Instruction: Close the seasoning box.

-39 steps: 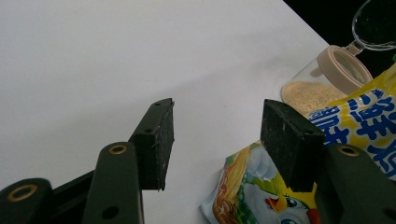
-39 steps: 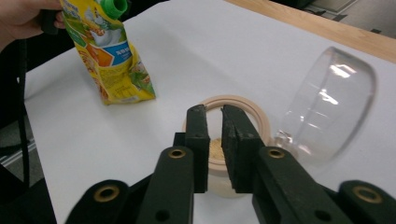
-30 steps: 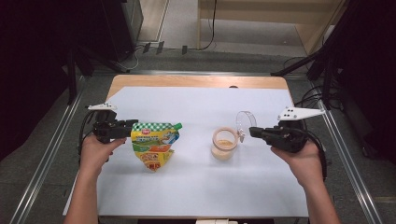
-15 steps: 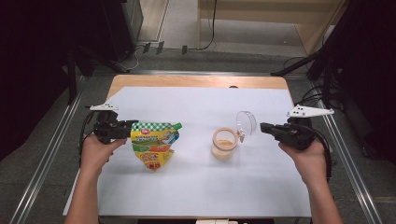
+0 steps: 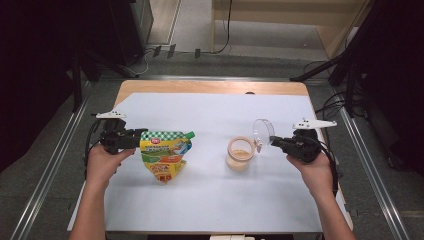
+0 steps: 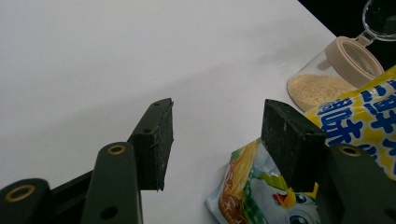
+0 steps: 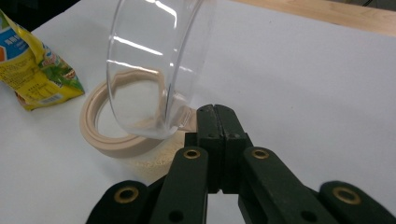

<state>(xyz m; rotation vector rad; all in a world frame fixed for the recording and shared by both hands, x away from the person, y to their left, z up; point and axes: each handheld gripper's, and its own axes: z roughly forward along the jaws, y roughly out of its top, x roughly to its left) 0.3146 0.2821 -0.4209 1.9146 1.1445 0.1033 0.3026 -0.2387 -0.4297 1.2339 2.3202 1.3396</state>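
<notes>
Right gripper view: right gripper (image 7: pixel 219 114) fingers pressed together beside clear lid (image 7: pixel 149 70); left gripper (image 6: pixel 217 135) fingers spread.

Pouch (image 6: pixel 280 186) print (small) — cut off, unreadable.

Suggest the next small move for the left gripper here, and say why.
Probably close the left gripper on the edge of the yellow pouch. Its jaws stand open with the pouch's edge beside one of them, not pinched. The jar sits with its clear lid swung up, right gripper shut behind it, ready for filling.
</notes>
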